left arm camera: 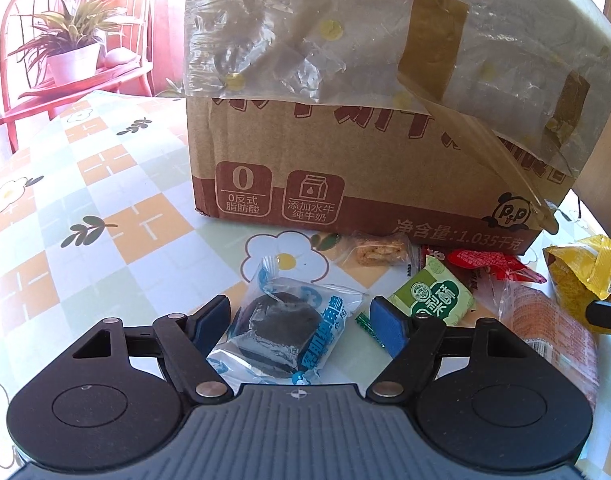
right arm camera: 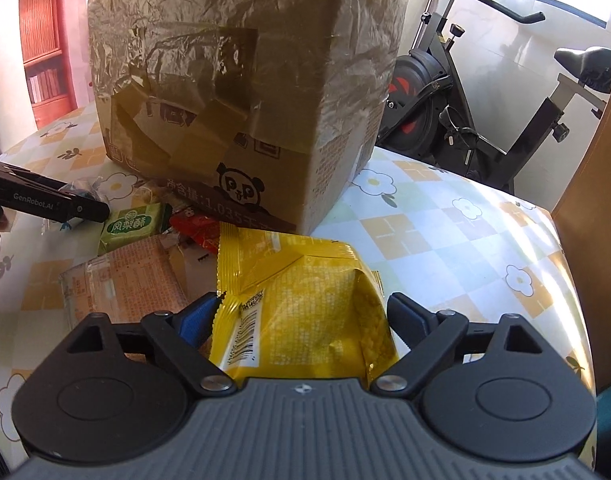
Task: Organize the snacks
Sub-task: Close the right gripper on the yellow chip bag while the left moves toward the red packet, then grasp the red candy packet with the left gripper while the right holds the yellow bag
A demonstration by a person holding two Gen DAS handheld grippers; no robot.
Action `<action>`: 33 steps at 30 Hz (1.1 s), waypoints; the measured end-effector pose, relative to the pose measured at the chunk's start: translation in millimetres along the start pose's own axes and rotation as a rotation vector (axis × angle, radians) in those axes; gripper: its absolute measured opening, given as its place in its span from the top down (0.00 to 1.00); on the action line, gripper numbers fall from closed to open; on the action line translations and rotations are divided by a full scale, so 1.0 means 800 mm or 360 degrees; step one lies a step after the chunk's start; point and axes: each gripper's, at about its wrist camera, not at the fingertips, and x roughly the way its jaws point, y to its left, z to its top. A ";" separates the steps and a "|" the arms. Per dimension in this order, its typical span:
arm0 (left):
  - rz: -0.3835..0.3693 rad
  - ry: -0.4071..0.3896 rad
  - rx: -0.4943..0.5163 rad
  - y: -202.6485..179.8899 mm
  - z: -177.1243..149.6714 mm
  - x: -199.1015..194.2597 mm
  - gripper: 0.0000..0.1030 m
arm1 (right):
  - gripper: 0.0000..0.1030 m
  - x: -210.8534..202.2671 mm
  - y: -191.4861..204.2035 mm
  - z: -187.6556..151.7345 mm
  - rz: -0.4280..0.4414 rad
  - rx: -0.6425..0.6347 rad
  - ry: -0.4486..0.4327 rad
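Risk on left: blue-wrapped dark cake [left arm camera: 281,330] in slick, puffy film, could squirt out or crush if left claw [left arm camera: 301,322] shuts hard; loose wrapper edges likely to fold under a pad. Green pineapple-cake pack [left arm camera: 435,296] just beside the right-hand pad, may get nudged or pinched along. Risk on right: yellow snack bag [right arm camera: 305,320] soft and crinkly, grip on a loose fold could slip on lift; bag may drag the orange-printed pack [right arm camera: 121,280] lying just beside it. Tall cardboard box [left arm camera: 345,168] close ahead, loose tape and plastic hanging, snag possible on the way up.

Pose: left claw low over bench [left arm camera: 105,184], pointed toward box, fingers wide apart straddling the cake, contact not evident, nothing held. Right claw [right arm camera: 301,316] low, also facing box, fingers wide apart either side of yellow bag, not clamped. Red wrapper [left arm camera: 489,266] and small clear-wrapped biscuit [left arm camera: 379,250] on bench at box foot.
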 end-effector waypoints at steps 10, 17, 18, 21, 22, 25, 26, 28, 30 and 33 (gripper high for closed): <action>-0.0181 -0.0071 0.0108 -0.048 0.034 -0.020 0.50 | 0.33 -0.010 -0.013 -0.006 -0.0007 0.0101 -0.0128; -0.0350 -0.0028 0.0155 -0.100 0.052 -0.006 0.50 | 0.33 -0.014 -0.024 0.001 -0.0058 0.0156 -0.0193; -0.0355 -0.0025 0.0163 -0.108 0.053 -0.002 0.50 | 0.33 -0.015 -0.025 0.000 -0.0054 0.0162 -0.0200; -0.0293 -0.0061 0.0250 -0.135 0.047 0.005 0.50 | 0.33 -0.020 -0.029 -0.005 -0.0051 0.0194 -0.0238; -0.0270 -0.0064 0.0266 -0.143 0.044 0.009 0.50 | 0.33 -0.021 -0.031 -0.007 -0.0051 0.0205 -0.0249; -0.0225 -0.0050 0.0228 -0.159 0.042 0.021 0.50 | 0.33 -0.027 -0.037 -0.012 -0.0042 0.0248 -0.0282; -0.0210 -0.0045 0.0222 -0.158 0.041 0.026 0.47 | 0.33 -0.030 -0.039 -0.015 -0.0038 0.0261 -0.0291; -0.0173 -0.0037 0.0235 -0.167 0.040 0.036 0.41 | 0.33 -0.032 -0.044 -0.018 -0.0035 0.0279 -0.0303; -0.0143 -0.0026 0.0252 -0.176 0.040 0.046 0.40 | 0.33 -0.034 -0.048 -0.022 -0.0026 0.0300 -0.0309; -0.0122 -0.0006 0.0321 -0.187 0.037 0.061 0.40 | 0.33 -0.035 -0.054 -0.031 0.0000 0.0337 -0.0317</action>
